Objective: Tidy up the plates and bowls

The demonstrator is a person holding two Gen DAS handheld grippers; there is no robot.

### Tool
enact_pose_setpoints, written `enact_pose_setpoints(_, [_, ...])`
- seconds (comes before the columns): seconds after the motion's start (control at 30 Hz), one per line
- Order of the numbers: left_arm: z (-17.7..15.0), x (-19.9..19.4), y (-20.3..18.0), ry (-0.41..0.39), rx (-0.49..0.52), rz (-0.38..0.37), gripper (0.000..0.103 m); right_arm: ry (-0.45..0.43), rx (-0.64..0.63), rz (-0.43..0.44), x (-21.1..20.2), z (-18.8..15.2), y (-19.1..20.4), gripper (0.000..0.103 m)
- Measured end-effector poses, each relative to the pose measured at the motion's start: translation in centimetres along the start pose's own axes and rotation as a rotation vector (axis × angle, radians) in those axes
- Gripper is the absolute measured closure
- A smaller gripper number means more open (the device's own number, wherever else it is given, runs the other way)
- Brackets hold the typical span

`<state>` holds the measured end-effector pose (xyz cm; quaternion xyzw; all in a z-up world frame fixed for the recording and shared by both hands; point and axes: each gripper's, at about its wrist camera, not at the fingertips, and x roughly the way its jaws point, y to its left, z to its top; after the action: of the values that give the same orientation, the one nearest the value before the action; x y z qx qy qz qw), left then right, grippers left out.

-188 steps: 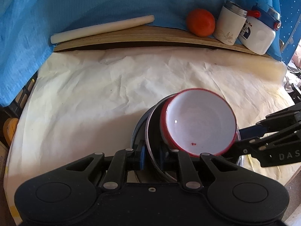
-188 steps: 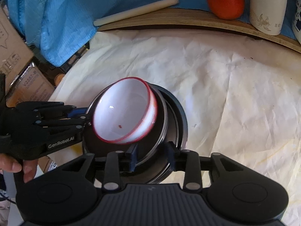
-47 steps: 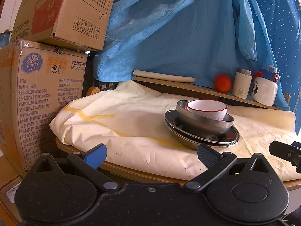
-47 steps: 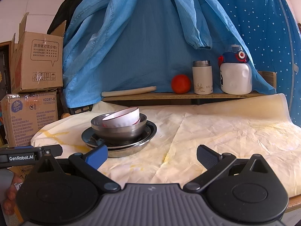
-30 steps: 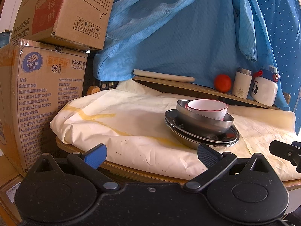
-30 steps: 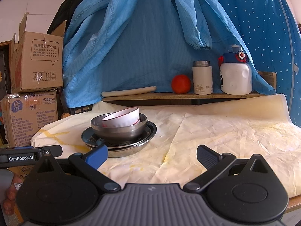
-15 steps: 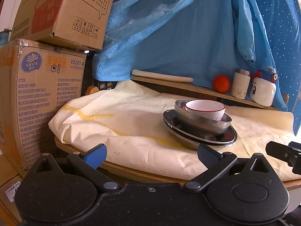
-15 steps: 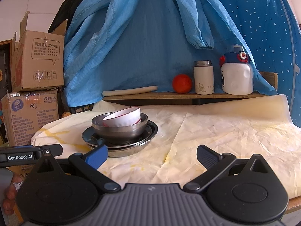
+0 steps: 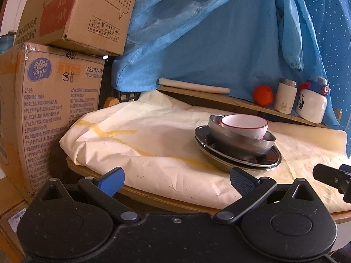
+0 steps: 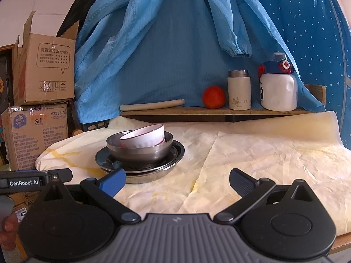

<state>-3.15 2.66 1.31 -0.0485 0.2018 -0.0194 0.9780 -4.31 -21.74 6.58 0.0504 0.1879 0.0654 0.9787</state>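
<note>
Holding nothing, your left claw [image 9: 176,178] has its two blue-padded fingers spread wide, hanging off the near edge of the desk [image 9: 153,194] with only air between them. Your right claw [image 10: 177,178] is the same: spread wide, empty, low over the desk's front.

Take the stack of dishes as your landmark. A white bowl with a red rim [image 10: 145,136] sits tilted inside a steel bowl [image 10: 140,151], which rests on steel plates [image 10: 140,171], all on the cream paper sheet [image 10: 252,153] that covers the desk. From the left wrist view the stack [image 9: 238,141] lies ahead and to the right of your left claw; from the right wrist view it lies ahead and to the left of your right claw, just beyond its left finger.

Behind the stack, a wooden shelf [image 10: 215,110] carries a pale rolled stick [image 10: 152,105], an orange fruit [image 10: 213,97], a cream flask [image 10: 239,91] and a white bottle with a blue cap [image 10: 278,87]. Blue cloth [image 10: 164,43] hangs behind the shelf. Left of the stack, cardboard boxes [image 9: 52,100] are piled.
</note>
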Motion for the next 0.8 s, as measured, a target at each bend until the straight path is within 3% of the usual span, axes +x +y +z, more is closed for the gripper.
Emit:
enact_pose_setpoints(0.37, [0.01, 0.07, -0.30, -0.020, 0.019, -0.032, 0.001, 0.008, -0.002, 0.001, 0.57, -0.13, 0.00, 0.000])
enact_pose_setpoints(0.8, [0.03, 0.35, -0.41, -0.023, 0.034, -0.020, 0.001, 0.008, 0.008, 0.002, 0.85, -0.22, -0.19, 0.000])
